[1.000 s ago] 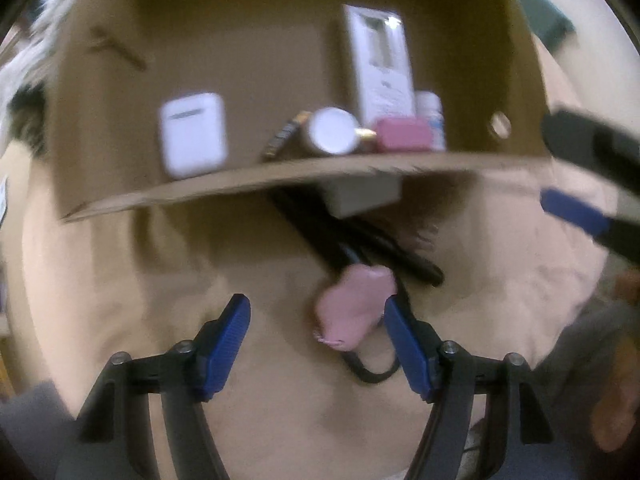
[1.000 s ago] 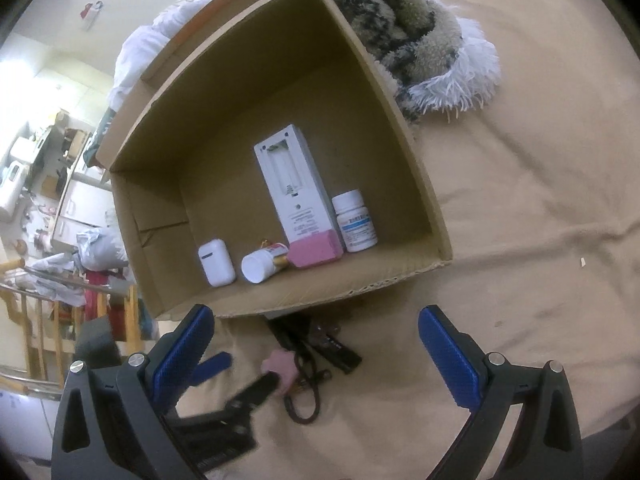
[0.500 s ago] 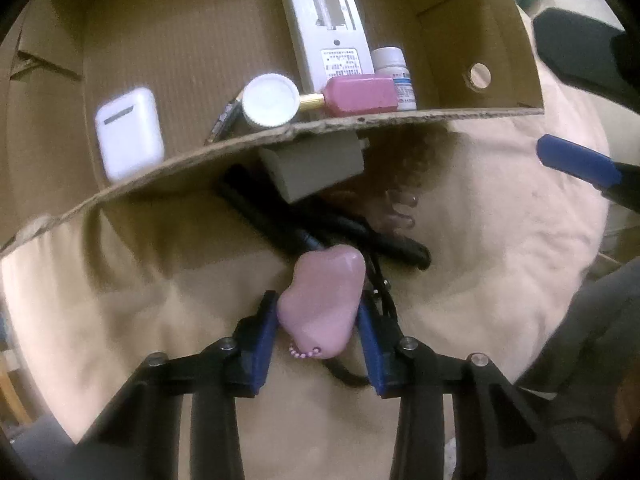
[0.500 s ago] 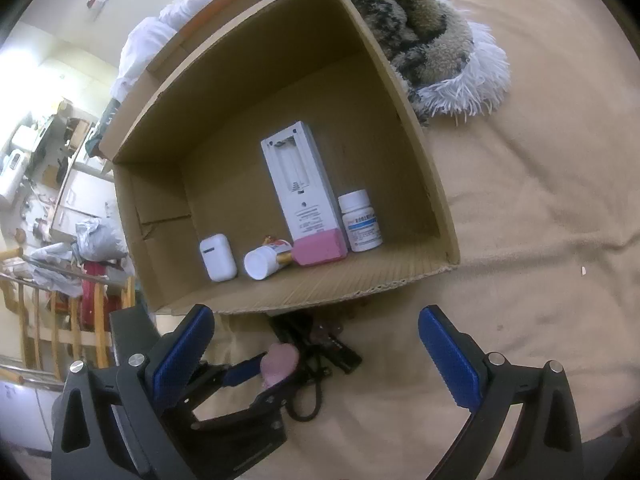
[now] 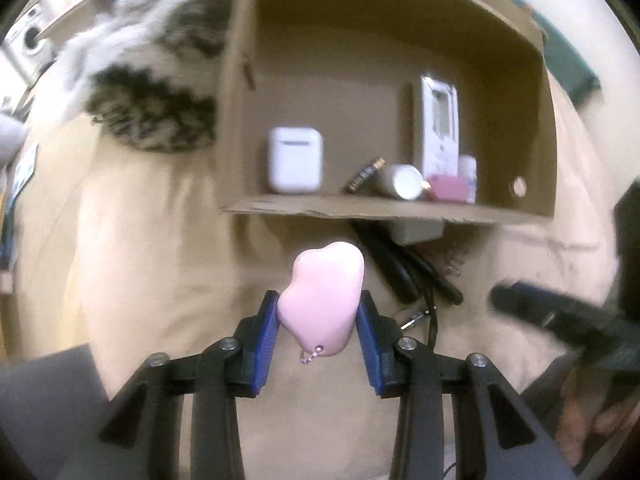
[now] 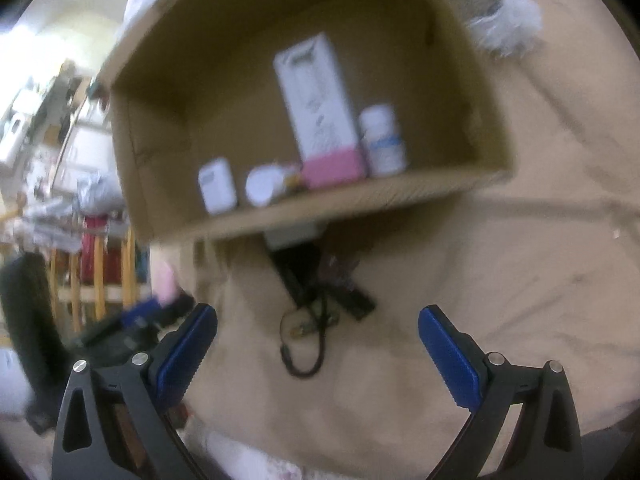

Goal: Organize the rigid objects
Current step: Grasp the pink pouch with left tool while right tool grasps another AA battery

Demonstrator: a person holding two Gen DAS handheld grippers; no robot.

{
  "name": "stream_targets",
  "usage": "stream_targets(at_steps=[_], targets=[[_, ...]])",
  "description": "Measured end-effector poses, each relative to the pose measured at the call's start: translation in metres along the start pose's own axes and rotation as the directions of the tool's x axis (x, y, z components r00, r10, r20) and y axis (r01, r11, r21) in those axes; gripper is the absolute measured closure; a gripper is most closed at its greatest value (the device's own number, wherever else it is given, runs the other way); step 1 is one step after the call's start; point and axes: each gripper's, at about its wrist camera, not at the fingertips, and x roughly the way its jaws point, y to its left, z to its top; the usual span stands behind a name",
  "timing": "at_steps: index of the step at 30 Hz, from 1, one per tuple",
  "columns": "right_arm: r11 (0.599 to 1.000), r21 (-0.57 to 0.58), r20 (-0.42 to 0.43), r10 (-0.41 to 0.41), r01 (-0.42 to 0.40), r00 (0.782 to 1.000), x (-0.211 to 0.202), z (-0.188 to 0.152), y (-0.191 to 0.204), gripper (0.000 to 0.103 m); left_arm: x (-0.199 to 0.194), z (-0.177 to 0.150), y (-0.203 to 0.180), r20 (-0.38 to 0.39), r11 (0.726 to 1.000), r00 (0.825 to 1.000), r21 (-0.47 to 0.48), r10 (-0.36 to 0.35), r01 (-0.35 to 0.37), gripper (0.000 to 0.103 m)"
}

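Both blue pads of my L gripper (image 5: 318, 322) pinch the pink case (image 5: 322, 298), clear of the tan cloth (image 5: 140, 260). R gripper (image 6: 318, 338) gapes wide w/ nothing in it, above the black cable (image 6: 304, 344) near the cardboard box (image 6: 360, 196).

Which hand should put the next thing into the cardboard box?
Left. Its gripper is shut on the pink cloud-shaped charm, raised in front of the cardboard box. The right gripper is open and empty above the black cables.

Inside the cardboard box (image 5: 536, 128), the earbud case (image 5: 295, 165) lies left, the remote (image 5: 438, 128) right; cables (image 5: 404, 272) lie just near of it.
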Motion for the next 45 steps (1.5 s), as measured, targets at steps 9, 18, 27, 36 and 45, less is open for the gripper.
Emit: stream_targets(at_steps=[9, 18, 27, 36, 45], targets=[[0.977, -0.174, -0.119, -0.143, 0.121, 0.982, 0.052, -0.013, 0.023, 0.029, -0.015, 0.003, 0.02, 0.027, 0.999, 1.0, -0.046, 0.001, 0.0, 0.068], [0.886, -0.373, -0.076, -0.324, 0.274, 0.943, 0.081, -0.026, 0.052, 0.039, -0.009, 0.009, 0.018, 0.024, 0.997, 1.0, -0.073, -0.007, 0.008, 0.068], [0.902, -0.355, -0.087, -0.292, 0.244, 0.953, 0.074, -0.033, 0.052, 0.04, -0.003, 0.009, 0.017, 0.018, 0.997, 1.0, -0.08, 0.008, -0.007, 0.068], [0.941, -0.223, -0.047, -0.272, 0.255, 0.961, 0.035, -0.033, 0.016, 0.041, 0.0, 0.01, 0.02, 0.007, 0.996, 1.0, -0.092, 0.005, -0.004, 0.068], [0.876, -0.357, -0.054, -0.365, 0.323, 0.93, 0.057, -0.051, 0.033, 0.049, 0.0, 0.009, 0.02, 0.005, 0.996, 1.0, -0.095, 0.005, -0.005, 0.068]])
